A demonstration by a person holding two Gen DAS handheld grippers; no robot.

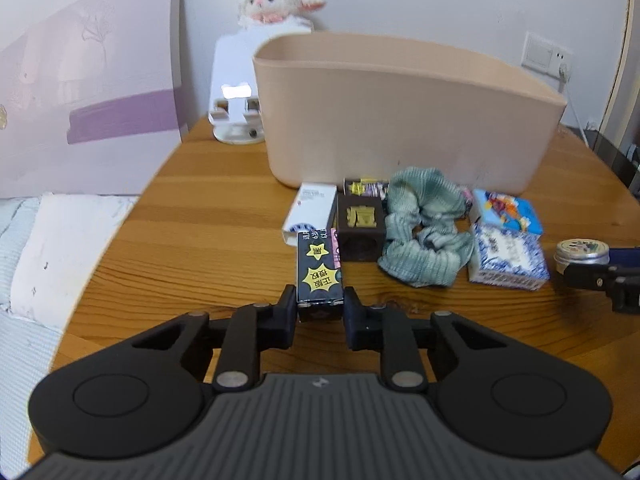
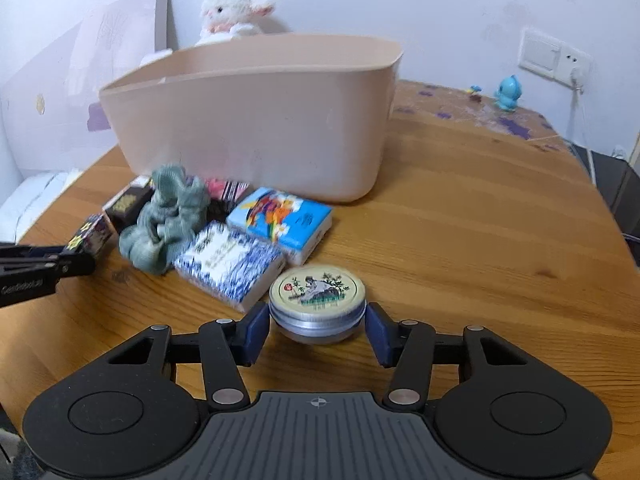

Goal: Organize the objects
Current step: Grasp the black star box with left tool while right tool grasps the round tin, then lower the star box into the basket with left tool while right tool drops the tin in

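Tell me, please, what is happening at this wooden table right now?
A person is sorting small items with two handheld grippers. The left gripper is shut on a narrow black box with yellow star stickers. The right gripper is shut on a round silver tin with a painted lid. A green fabric scrunchie and other small boxes lie before the beige plastic tub. Whether the tub holds anything cannot be seen.

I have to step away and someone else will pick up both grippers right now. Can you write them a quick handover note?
Left gripper: jaws closed on the black star-print box, at the table.
Right gripper: jaws on either side of the round tin.
Still on the table before the beige bin: green scrunchie, two tissue packs, small boxes.
Done: nothing seen binned; bin's inside hidden.
Left: bin everything.
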